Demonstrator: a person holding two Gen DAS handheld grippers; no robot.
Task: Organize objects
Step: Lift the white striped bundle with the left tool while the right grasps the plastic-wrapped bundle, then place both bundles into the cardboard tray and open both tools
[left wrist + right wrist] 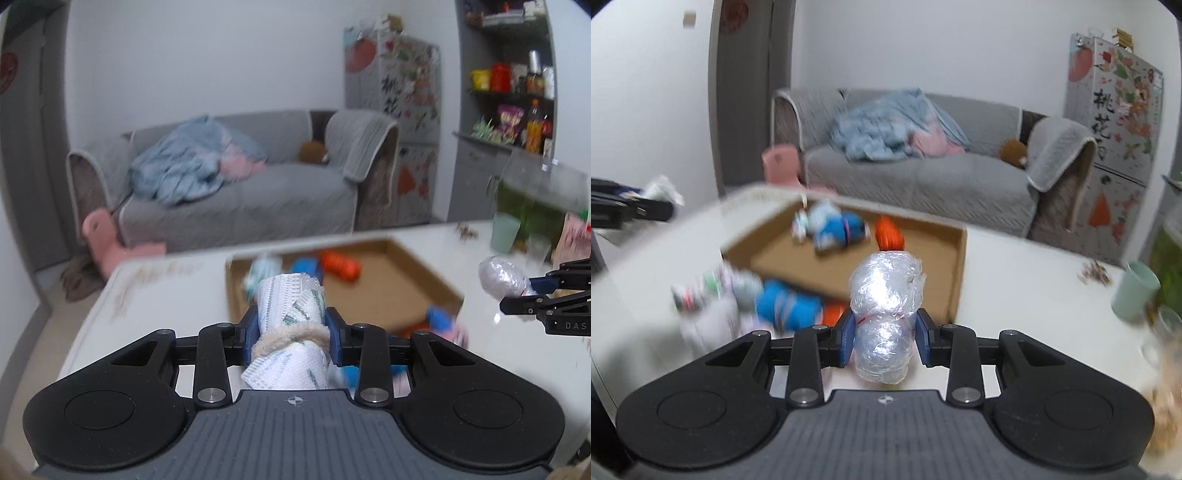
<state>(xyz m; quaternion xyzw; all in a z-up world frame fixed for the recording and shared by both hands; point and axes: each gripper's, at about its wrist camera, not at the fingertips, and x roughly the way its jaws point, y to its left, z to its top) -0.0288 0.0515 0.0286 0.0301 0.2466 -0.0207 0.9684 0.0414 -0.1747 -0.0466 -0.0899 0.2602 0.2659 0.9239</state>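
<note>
My left gripper (291,332) is shut on a white rolled cloth bundle (288,295) tied with a beige band, held above the table. The right gripper (885,336) is shut on a clear plastic-wrapped bundle (886,288) tied with a red band. Each gripper shows at the edge of the other's view: right gripper (532,291), left gripper (646,206). Below lies an open cardboard box (956,266) holding a blue bundle (838,229) and an orange bundle (888,236). Another blue bundle (786,306) and pale bundles (709,302) lie outside its near wall.
The box sits on a white table (480,350). A pale green cup (1136,295), a glass and a packet stand at the table's right side. Beyond the table are a grey sofa (258,192), a decorated fridge (1119,122) and a shelf (513,92) of bottles.
</note>
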